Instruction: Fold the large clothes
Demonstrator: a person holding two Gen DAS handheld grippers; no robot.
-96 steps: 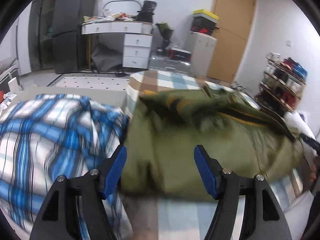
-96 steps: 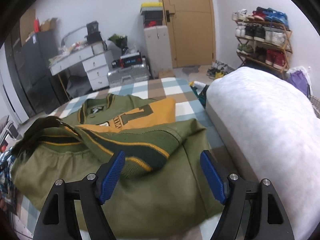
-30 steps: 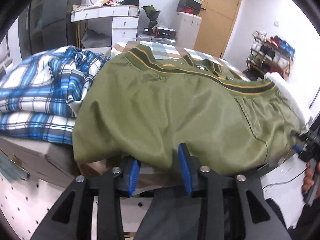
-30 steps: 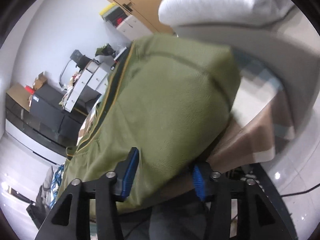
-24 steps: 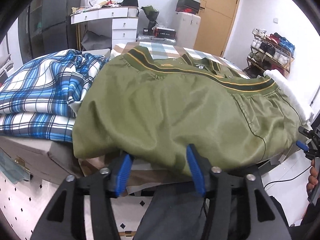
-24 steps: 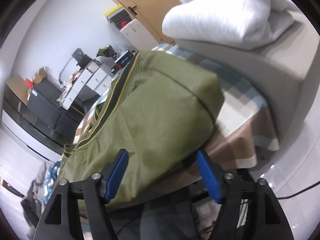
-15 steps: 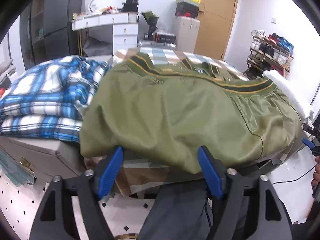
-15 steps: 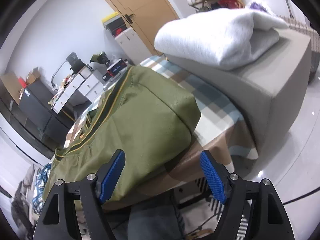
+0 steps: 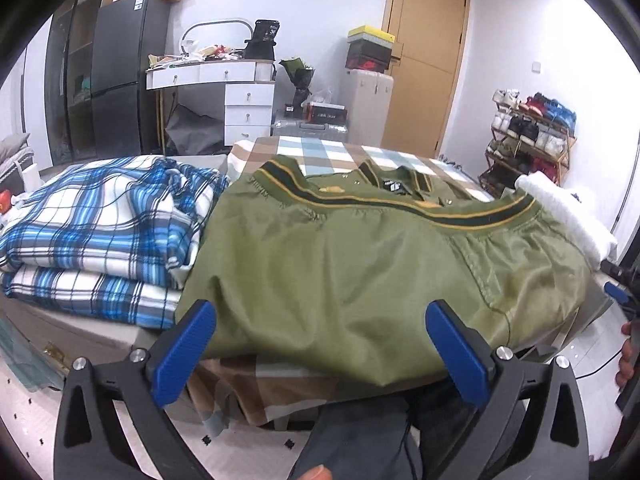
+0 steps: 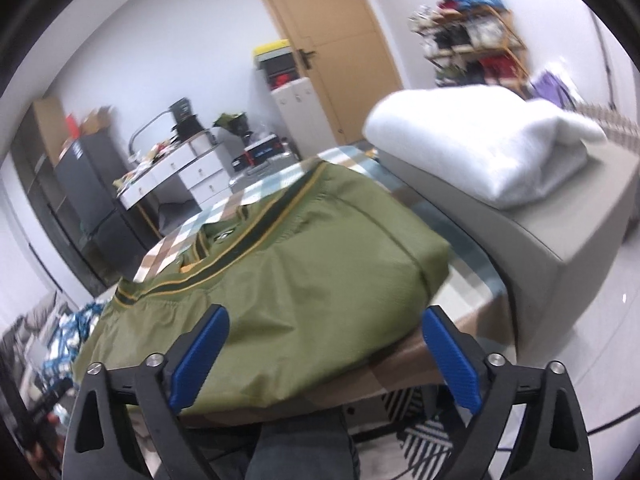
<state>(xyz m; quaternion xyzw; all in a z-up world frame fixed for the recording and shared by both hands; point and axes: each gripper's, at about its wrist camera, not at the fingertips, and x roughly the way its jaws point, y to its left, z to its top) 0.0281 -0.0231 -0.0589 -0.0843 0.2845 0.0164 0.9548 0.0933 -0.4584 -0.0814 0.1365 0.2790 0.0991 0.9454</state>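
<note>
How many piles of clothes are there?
3: a green jacket in the middle, blue checked clothes beside it on one side, a white folded bundle on the other. More may be hidden.

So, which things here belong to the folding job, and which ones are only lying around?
Belonging to the job:
- green jacket, folded on the checked table
- left gripper and right gripper, both opening, nothing between the jaws

Just lying about:
- plaid blue clothes
- white blanket
- shoe rack
- white desk
</note>
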